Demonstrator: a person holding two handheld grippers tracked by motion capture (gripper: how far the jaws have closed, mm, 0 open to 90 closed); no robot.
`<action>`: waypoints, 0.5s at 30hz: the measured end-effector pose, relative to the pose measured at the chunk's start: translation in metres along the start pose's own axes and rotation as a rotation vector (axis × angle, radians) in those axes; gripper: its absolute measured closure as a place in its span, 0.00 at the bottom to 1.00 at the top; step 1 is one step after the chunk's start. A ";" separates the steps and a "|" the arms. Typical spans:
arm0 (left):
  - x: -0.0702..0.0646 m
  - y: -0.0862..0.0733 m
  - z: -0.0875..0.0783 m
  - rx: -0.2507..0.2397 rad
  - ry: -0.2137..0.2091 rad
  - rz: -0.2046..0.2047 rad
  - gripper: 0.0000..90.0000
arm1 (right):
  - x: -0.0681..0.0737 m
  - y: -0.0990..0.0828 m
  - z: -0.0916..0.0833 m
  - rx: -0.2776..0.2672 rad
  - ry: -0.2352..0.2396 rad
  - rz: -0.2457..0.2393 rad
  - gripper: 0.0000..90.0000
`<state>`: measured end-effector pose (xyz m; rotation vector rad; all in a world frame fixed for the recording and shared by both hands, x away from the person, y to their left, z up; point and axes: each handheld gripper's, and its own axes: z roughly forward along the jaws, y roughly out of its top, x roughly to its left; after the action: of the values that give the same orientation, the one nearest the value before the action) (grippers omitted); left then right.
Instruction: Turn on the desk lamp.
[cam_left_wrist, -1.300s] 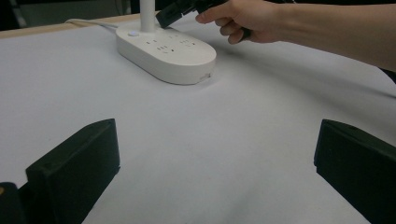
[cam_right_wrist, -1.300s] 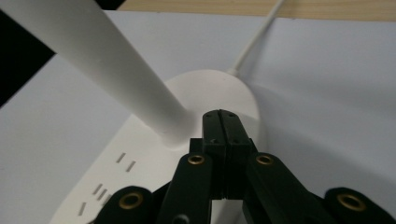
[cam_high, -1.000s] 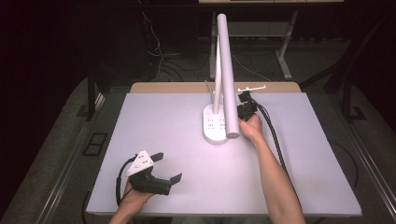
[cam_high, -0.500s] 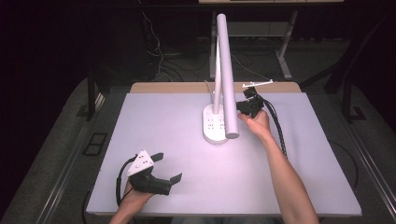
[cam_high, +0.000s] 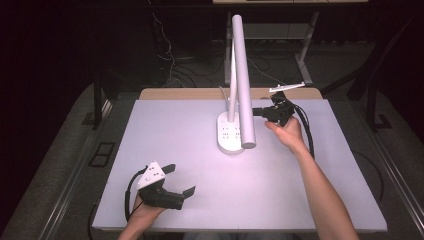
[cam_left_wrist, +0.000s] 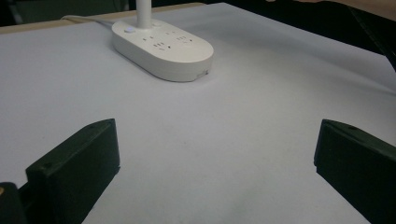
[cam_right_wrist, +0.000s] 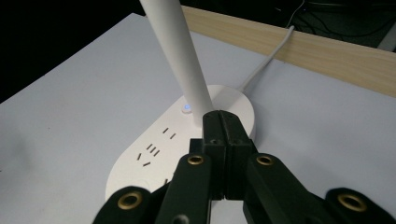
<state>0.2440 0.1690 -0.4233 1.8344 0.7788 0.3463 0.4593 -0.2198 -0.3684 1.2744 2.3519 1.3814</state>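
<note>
A white desk lamp stands at the back middle of the table, its oval base (cam_high: 226, 136) set with sockets and its long head (cam_high: 242, 80) reaching forward. My right gripper (cam_high: 257, 112) is shut with nothing between the jaws and points left at the lamp. In the right gripper view its joined tips (cam_right_wrist: 223, 122) sit over the base (cam_right_wrist: 154, 158), close beside the stem (cam_right_wrist: 180, 56) and a small blue-lit button (cam_right_wrist: 187, 108). My left gripper (cam_high: 180, 180) rests near the front left, jaws wide open. In the left gripper view (cam_left_wrist: 215, 154) the base (cam_left_wrist: 163, 46) lies well ahead.
The lamp's white cord (cam_right_wrist: 266, 60) runs back over the wooden rear edge (cam_right_wrist: 327, 51) of the white tabletop (cam_high: 175, 125). The right forearm (cam_high: 320, 185) crosses the table's right half. Dark floor with cables surrounds the table.
My right gripper has drifted slightly back and to the right, staying shut next to the lamp's stem. The left gripper has not moved.
</note>
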 end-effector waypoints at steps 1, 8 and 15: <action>0.000 0.000 0.000 0.000 -0.001 -0.001 0.00 | 0.001 -0.001 -0.003 0.000 0.000 0.000 0.99; -0.001 0.000 0.000 0.003 -0.004 0.002 0.00 | 0.009 -0.016 -0.020 0.021 -0.013 -0.017 0.89; -0.003 0.000 0.001 0.001 -0.006 0.004 0.00 | 0.019 -0.033 -0.036 0.016 -0.023 -0.032 0.64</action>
<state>0.2429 0.1662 -0.4235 1.8376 0.7717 0.3425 0.4101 -0.2374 -0.3683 1.2447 2.3621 1.3351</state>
